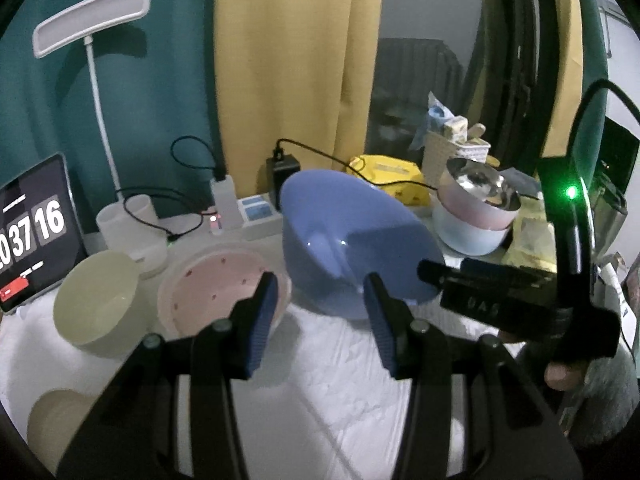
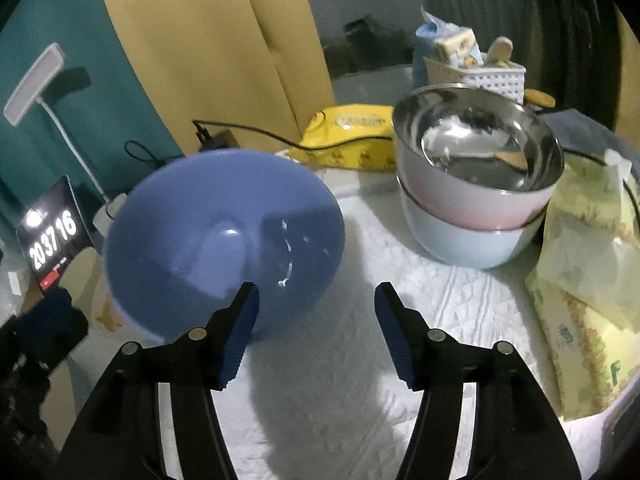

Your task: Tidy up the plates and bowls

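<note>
A blue bowl (image 1: 352,236) is tilted, off level above the white cloth; it also shows in the right wrist view (image 2: 208,236). My right gripper (image 2: 316,308) is open, its left pad by the bowl's near rim; whether it touches is unclear. In the left wrist view the right gripper's black fingers (image 1: 472,284) reach the bowl's right rim. My left gripper (image 1: 320,304) is open and empty, in front of a pink plate (image 1: 224,284) and the blue bowl. A pale green bowl (image 1: 100,300) sits at left. A steel bowl (image 2: 476,144) is nested in a pink-and-blue bowl stack (image 2: 468,220).
A tablet clock (image 1: 28,236), a white lamp (image 1: 100,80), a white cup (image 1: 132,220) and a power strip with chargers (image 1: 256,212) stand at the back. A yellow pack (image 2: 352,136), a white basket (image 2: 480,72) and tissue packs (image 2: 588,280) crowd the right. A cream lid (image 1: 56,420) lies near left.
</note>
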{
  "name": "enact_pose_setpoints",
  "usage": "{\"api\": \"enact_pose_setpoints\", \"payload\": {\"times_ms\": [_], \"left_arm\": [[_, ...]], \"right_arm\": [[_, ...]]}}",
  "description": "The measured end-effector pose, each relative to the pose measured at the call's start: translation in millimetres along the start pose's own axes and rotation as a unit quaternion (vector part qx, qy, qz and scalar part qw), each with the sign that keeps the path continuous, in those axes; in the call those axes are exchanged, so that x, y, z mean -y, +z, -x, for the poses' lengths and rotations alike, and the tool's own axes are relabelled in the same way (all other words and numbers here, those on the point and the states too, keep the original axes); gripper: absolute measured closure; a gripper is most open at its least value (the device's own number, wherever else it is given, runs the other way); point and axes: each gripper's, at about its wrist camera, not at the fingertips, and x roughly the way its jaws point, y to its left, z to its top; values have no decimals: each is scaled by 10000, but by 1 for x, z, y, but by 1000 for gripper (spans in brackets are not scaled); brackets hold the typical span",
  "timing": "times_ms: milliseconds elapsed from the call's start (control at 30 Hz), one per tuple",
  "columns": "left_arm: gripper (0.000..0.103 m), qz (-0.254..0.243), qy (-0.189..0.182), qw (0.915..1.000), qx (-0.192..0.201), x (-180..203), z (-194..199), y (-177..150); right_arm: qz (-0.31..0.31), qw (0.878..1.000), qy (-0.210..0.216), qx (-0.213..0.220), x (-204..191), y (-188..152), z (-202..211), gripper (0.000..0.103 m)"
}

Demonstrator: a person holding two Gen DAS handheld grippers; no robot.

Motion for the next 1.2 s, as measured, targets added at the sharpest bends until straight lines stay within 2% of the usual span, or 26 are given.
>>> {"api": "enact_pose_setpoints", "payload": {"times_ms": [300, 467, 533, 600, 633, 700, 1000, 1200], "left_arm": [[57, -83, 138, 9999, -56, 13, -26, -6], [57, -23, 210, 9995, -236, 10, -43, -11], [57, 4, 227, 9995, -233, 8, -45, -13], [58, 37, 167, 9996, -228, 8, -47, -14], [58, 51, 142, 9996, -226, 8, -48, -14], [69, 40, 78, 9997, -240, 9, -48, -14], [73, 138, 77, 9995, -261, 3, -39, -15], [73, 195, 4, 9997, -170, 1, -22, -13]], "right_arm": [[-279, 9991, 106, -293, 15, -11, -22, 40], [-333, 9986, 164, -364, 17, -15, -29, 41], [-317, 9987, 175, -367, 17, -16, -31, 47], [-290, 9985, 268, -377, 16, -17, -31, 62], [-256, 9986, 284, -375, 15, -17, -30, 65], [-184, 9986, 321, -370, 11, -18, -30, 77], [-93, 9994, 283, -192, 5, -18, -9, 85], [-11, 9997, 238, -29, -2, -16, 11, 86]]}}
